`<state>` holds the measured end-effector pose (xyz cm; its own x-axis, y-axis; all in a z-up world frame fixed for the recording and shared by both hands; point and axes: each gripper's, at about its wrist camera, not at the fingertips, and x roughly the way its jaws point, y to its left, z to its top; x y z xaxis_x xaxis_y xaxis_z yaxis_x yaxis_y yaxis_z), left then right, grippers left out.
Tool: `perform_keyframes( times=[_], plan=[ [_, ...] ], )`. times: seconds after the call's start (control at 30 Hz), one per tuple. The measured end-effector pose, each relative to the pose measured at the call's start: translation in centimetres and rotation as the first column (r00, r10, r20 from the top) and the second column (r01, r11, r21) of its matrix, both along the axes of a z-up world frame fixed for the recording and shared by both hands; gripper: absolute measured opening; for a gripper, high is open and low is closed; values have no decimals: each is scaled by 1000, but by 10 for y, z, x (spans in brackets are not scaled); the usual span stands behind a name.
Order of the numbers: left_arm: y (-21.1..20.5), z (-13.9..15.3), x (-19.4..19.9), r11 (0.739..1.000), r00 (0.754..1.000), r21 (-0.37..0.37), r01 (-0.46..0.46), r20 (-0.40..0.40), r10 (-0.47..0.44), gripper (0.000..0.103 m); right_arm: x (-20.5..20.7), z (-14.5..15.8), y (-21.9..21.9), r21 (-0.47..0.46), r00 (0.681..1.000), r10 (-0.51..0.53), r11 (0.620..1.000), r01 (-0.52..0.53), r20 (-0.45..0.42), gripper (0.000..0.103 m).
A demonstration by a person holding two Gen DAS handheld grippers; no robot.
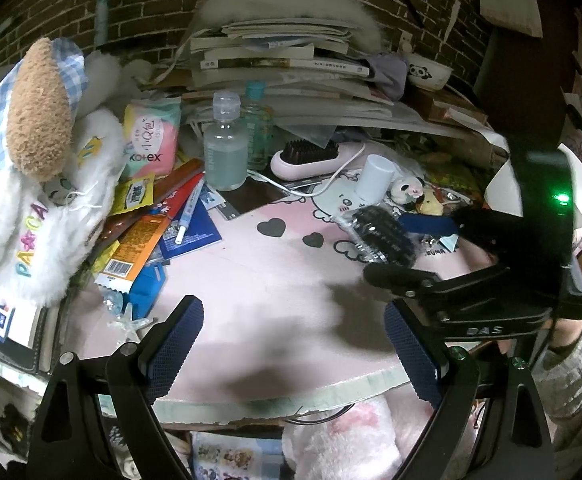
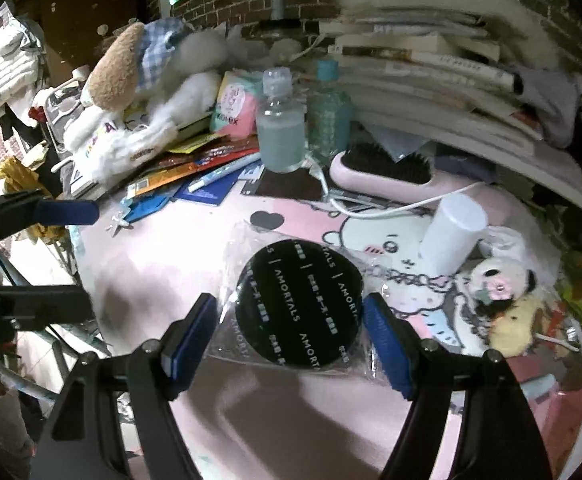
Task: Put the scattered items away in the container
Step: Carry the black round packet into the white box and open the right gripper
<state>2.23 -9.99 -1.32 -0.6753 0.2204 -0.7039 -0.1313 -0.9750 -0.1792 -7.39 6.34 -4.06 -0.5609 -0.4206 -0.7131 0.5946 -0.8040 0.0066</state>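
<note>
Right gripper (image 2: 287,334) holds the round black puff in clear plastic wrap (image 2: 297,304) between its blue pads. Left gripper (image 1: 295,348) wide open, empty. No container visible; pink table (image 1: 251,292) still cluttered, so tidying is barely begun.

Both fisheye views bend strongly and go black at the corners; overhead light leaves soft dark shadows on the pink table mat (image 1: 259,280); the book stack (image 2: 431,64) in the right view smears with motion blur.

Bottle (image 1: 225,148) left of hairbrush (image 1: 305,158), books (image 1: 275,60) behind.
</note>
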Motion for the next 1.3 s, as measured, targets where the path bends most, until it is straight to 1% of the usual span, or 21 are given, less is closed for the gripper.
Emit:
perform_keyframes(
  times=[0.23, 0.37, 0.53, 0.63, 0.73, 0.87, 0.97, 1.1, 1.3],
  plan=[
    [8, 1, -3, 1000, 1000, 3, 14, 1, -14, 91, 25, 30, 12, -25, 995, -34, 999, 32, -98, 73],
    [14, 3, -4, 1000, 1000, -2, 25, -1, -25, 91, 41, 55, 24, -55, 984, -73, 996, 65, -161, 73],
    [26, 6, -7, 999, 999, -11, 42, -13, -43, 91, 58, 93, 54, -84, 962, -146, 988, 130, -232, 73],
    [32, 7, -9, 998, 998, -15, 54, -16, -54, 91, 66, 114, 85, -70, 938, -224, 975, 213, -265, 73],
    [39, 7, -11, 998, 998, -15, 66, -14, -67, 91, 68, 127, 121, -58, 925, -293, 956, 287, -242, 73],
    [49, 7, -15, 996, 997, -19, 82, -11, -82, 91, 67, 139, 177, -34, 895, -403, 914, 404, -191, 73],
    [58, 7, -16, 995, 996, -29, 92, -10, -93, 91, 64, 144, 213, -34, 877, -463, 886, 463, -132, 73],
    [68, 8, -17, 993, 994, -38, 108, -9, -109, 91, 56, 138, 244, 10, 862, -504, 863, 505, -51, 73],
    [77, 7, -17, 991, 993, -59, 119, -3, -119, 91, 47, 124, 264, 30, 855, -518, 856, 517, 42, 73]
  ],
)
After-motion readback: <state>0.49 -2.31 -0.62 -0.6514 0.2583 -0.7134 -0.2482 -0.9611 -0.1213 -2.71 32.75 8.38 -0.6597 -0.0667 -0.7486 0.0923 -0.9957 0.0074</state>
